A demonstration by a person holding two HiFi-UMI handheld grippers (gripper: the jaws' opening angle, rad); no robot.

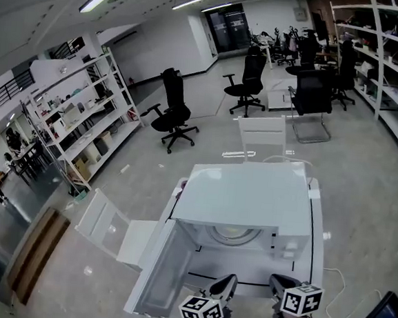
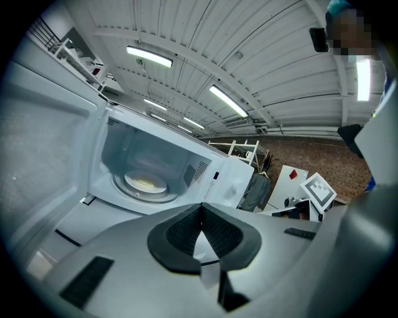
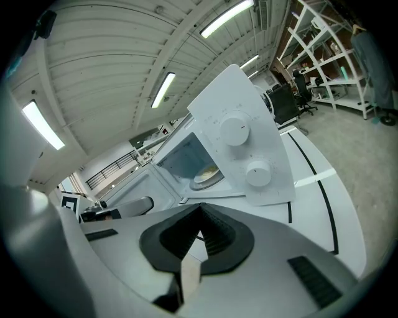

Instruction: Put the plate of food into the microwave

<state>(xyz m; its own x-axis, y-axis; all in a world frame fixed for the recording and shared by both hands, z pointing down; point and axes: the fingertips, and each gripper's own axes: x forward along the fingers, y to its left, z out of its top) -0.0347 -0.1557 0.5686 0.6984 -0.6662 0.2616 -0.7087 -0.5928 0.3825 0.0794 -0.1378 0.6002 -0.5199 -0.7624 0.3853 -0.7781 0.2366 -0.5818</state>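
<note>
Plate (image 2: 145, 183) sits inside the open microwave (image 1: 251, 201), mid-frame in the head view, dead ahead of both grippers at the bottom edge. Left gripper (image 2: 200, 208): jaws closed together, nothing held. Right gripper (image 3: 199, 214): the same. The door (image 1: 165, 269) hangs wide at lower left, so the left gripper looks better placed to swing it. White bench (image 1: 317, 252), and open office floor with chairs (image 1: 174, 111) beyond.
</note>
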